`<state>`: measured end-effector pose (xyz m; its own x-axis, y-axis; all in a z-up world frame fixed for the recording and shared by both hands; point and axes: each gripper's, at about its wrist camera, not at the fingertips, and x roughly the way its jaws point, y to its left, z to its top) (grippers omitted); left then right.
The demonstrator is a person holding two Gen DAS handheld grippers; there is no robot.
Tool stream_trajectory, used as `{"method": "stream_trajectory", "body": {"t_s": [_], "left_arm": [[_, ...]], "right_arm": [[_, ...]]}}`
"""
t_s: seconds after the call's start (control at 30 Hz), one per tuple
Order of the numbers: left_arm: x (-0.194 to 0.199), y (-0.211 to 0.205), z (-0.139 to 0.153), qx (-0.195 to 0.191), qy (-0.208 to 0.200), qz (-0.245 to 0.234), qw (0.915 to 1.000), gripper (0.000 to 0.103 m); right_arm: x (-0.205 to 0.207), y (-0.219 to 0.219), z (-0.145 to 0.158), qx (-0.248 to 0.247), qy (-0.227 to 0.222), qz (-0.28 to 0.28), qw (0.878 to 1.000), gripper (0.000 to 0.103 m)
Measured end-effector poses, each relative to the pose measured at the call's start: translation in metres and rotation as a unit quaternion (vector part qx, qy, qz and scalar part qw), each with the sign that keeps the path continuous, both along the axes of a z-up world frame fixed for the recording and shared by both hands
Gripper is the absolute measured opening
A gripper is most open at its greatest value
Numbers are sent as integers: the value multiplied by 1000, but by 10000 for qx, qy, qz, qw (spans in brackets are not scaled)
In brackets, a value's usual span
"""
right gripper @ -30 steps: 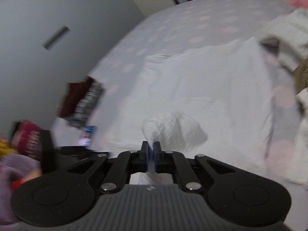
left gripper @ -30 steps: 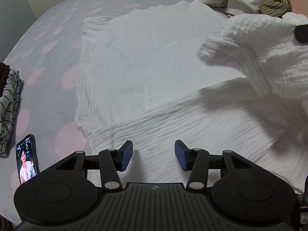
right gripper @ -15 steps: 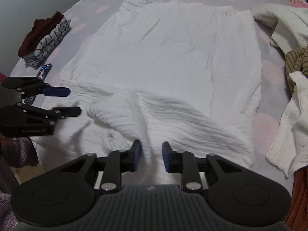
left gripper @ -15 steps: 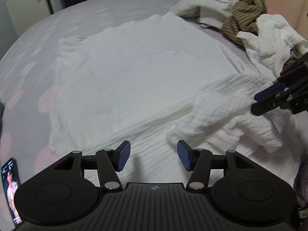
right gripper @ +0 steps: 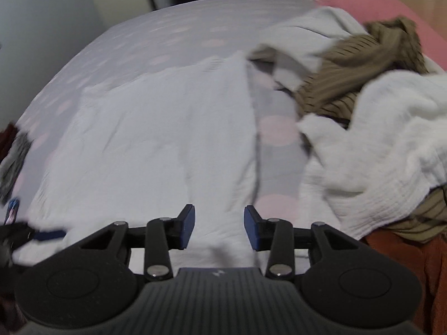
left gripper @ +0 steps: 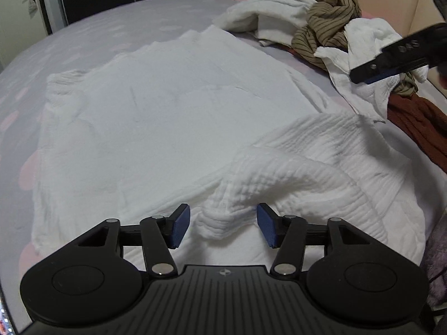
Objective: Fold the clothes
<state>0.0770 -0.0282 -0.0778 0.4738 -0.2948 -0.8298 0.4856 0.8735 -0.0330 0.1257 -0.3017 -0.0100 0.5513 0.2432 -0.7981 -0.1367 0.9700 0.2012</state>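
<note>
No basket or bin in either view; loose clothes only. Heaped at upper right of the left wrist view: a pile of clothes (left gripper: 329,30), with cream, olive striped, white and rust pieces tangled together.

Spread flat across the middle of the frame, on a grey bedsheet with pink dots (left gripper: 117,28): a white crinkled garment (left gripper: 173,117). Near edge rumpled, one bunched fold (left gripper: 220,223) rising at lower centre.

Left gripper (left gripper: 223,224) at bottom centre, jaws closing, blue pads on either side of that fold and not yet pressing on it. Right gripper (right gripper: 218,227) at the bottom of its own blurred view, jaws opening, nothing gripped, the white cloth lying beneath.

Dark doorway and pale wall along the top edge. At far left of the right wrist view, a dark folded stack (right gripper: 11,156), blurred.
</note>
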Motion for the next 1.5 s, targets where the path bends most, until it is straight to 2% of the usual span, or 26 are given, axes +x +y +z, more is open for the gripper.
{"method": "stream_trajectory", "body": {"t_s": [0.1, 0.23, 0.3, 0.43, 0.47, 0.5, 0.53, 0.63, 0.7, 0.73, 0.77, 0.8, 0.87, 0.97, 1.07, 1.1, 1.13, 1.23, 1.3, 1.33, 1.37, 1.5], "left_arm": [[6, 1, -2, -57, 195, 94, 9997, 16], [5, 6, 19, -470, 201, 7, 9987, 13], [-3, 10, 41, -692, -2, -162, 9975, 13], [-20, 27, 78, -1017, -399, -249, 9937, 12], [-24, 33, 85, -1098, -475, -232, 9926, 12], [-27, 38, 89, -1119, -532, -183, 9921, 12], [-27, 42, 90, -1110, -527, -135, 9923, 12], [-23, 47, 83, -1031, -353, 13, 9940, 12], [-18, 42, 70, -956, -158, 42, 9953, 12], [-16, 39, 62, -802, -94, 103, 9967, 12], [-13, 34, 54, -592, -62, 146, 9981, 12], [-10, 30, 47, -438, -44, 146, 9989, 12], [-6, 27, 40, -404, 12, 150, 9991, 12], [-3, 27, 40, -473, 54, 181, 9987, 12], [-2, 27, 43, -491, 24, 212, 9986, 12], [-3, 26, 43, -497, 15, 218, 9985, 12], [-3, 26, 44, -501, 7, 225, 9985, 12], [-6, 25, 48, -594, -40, 173, 9981, 12], [-9, 25, 54, -691, -143, 110, 9974, 12], [-10, 25, 57, -742, -208, 79, 9970, 12], [-11, 24, 60, -788, -265, 62, 9965, 12], [-5, 15, 55, -802, -169, 17, 9966, 12]], "right_arm": [[13, 4, -12, 44, 112, -138, 9998, 41], [27, 20, -29, -192, 269, -145, 9993, 41], [34, 22, -40, -331, 402, -244, 9983, 41], [47, 6, -60, -76, 769, -673, 9947, 40], [48, 1, -64, 77, 860, -759, 9934, 37], [50, -4, -68, 232, 949, -843, 9916, 19], [50, -8, -71, 423, 1019, -912, 9897, 15], [46, -16, -62, 626, 924, -1036, 9883, 12], [44, -12, -51, 275, 708, -990, 9922, 9], [43, -9, -47, -19, 596, -960, 9936, 8], [43, -6, -46, -395, 509, -939, 9935, 0], [43, -2, -47, -962, 373, -974, 9899, 0], [45, 2, -50, -1838, 68, -932, 9785, 0], [48, -16, -53, -844, 296, -1112, 9898, 1], [48, -15, -52, -198, 383, -991, 9941, 12], [49, -11, -52, -55, 422, -922, 9948, 31], [49, -7, -52, 70, 416, -896, 9951, 41], [50, 8, -52, 320, 585, -782, 9947, 38], [53, 15, -59, 123, 778, -711, 9944, 35], [55, 18, -62, 22, 875, -676, 9939, 16], [55, 19, -65, 11, 949, -642, 9934, 7], [51, 7, -55, -361, 702, -1014, 9917, 6]]}}
